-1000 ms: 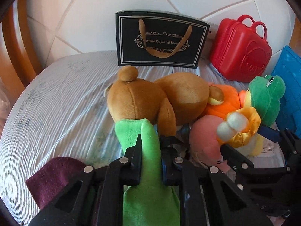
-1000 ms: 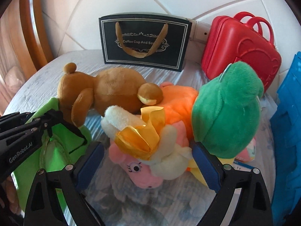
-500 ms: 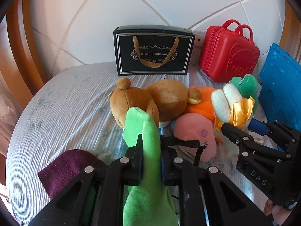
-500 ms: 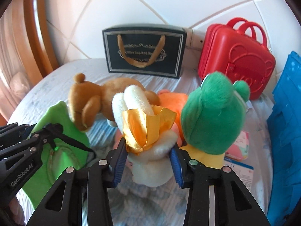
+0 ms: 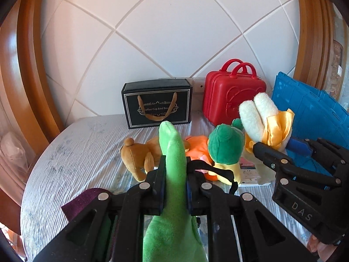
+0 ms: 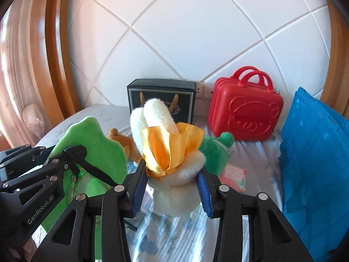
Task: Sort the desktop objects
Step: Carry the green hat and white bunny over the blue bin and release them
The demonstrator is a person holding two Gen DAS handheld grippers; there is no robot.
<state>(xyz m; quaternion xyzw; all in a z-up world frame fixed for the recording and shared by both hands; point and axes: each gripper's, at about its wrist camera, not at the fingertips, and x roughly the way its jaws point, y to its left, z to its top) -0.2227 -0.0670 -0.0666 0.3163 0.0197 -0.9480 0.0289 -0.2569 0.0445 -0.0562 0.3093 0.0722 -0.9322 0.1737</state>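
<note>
My left gripper [image 5: 175,183] is shut on a light green plush toy [image 5: 173,152] and holds it above the table; the toy also shows in the right wrist view [image 6: 93,144]. My right gripper [image 6: 172,185] is shut on a white plush rabbit with a gold ribbon [image 6: 172,144], lifted off the table; it also shows at the right of the left wrist view [image 5: 265,120]. On the table lie a brown teddy bear [image 5: 137,155], an orange plush [image 5: 196,144] and a green frog plush [image 5: 225,146].
A black gift box [image 5: 157,106] and a red toy suitcase [image 5: 233,97] stand against the tiled wall. A blue crate [image 6: 314,159] is at the right. A dark purple cloth [image 5: 80,200] lies at the front left. A small printed card [image 6: 233,174] lies on the striped tablecloth [image 5: 82,152].
Both grippers have risen and pulled back. The right gripper shut on the white rabbit and lifted it off the pile; the left lifted the green plush higher.
</note>
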